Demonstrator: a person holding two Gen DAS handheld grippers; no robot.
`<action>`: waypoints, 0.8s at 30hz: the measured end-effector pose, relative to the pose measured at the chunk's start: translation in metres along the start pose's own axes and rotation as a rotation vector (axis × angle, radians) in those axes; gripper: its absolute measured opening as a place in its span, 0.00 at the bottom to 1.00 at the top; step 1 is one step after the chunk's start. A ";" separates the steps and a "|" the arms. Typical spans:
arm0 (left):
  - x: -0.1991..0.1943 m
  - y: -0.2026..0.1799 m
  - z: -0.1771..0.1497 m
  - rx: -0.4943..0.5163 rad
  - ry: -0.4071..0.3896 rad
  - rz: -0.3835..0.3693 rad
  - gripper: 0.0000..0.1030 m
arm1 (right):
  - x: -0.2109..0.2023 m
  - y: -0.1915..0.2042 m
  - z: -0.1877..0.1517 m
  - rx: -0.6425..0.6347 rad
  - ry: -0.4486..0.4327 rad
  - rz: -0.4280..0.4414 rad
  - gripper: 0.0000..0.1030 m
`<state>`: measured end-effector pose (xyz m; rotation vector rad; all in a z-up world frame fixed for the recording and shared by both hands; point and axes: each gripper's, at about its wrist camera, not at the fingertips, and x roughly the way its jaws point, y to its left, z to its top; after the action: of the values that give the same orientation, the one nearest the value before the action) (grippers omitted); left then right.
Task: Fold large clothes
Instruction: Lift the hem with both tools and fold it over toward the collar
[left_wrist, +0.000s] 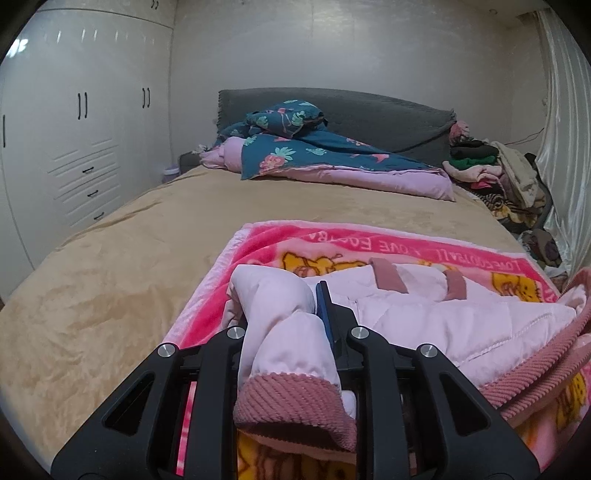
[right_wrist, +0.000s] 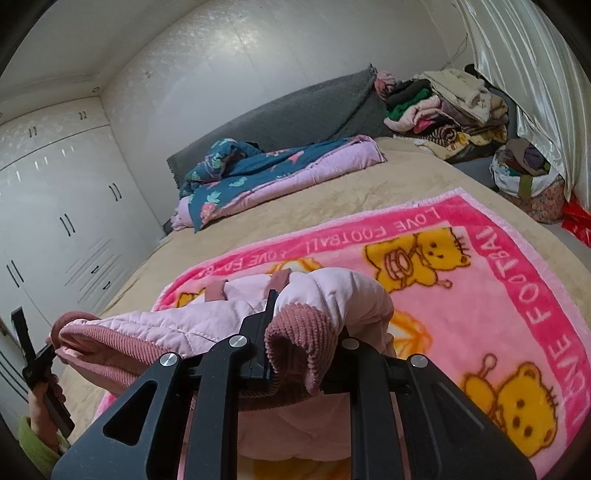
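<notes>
We see each gripper clamped on a ribbed dusty-pink cuff of the pale pink quilted jacket (left_wrist: 443, 317), lying ahead on the pink bear-print fleece blanket (right_wrist: 480, 266). The left gripper (left_wrist: 291, 314) hides one finger behind fabric. Only the right gripper (right_wrist: 295, 317) view shows the hand (right_wrist: 44, 406).
</notes>
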<state>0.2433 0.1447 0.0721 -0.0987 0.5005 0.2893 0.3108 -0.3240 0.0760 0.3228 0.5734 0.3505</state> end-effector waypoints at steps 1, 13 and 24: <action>0.003 -0.002 -0.001 0.000 -0.003 0.006 0.14 | 0.004 -0.002 0.000 0.003 0.006 -0.004 0.15; 0.032 -0.005 -0.003 -0.027 0.002 0.020 0.15 | 0.043 -0.022 0.009 0.095 0.073 0.040 0.21; 0.044 -0.005 -0.008 -0.056 0.003 0.013 0.15 | 0.052 -0.023 0.014 0.165 0.047 0.144 0.79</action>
<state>0.2782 0.1500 0.0438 -0.1506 0.4961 0.3156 0.3651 -0.3260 0.0533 0.5170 0.6287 0.4515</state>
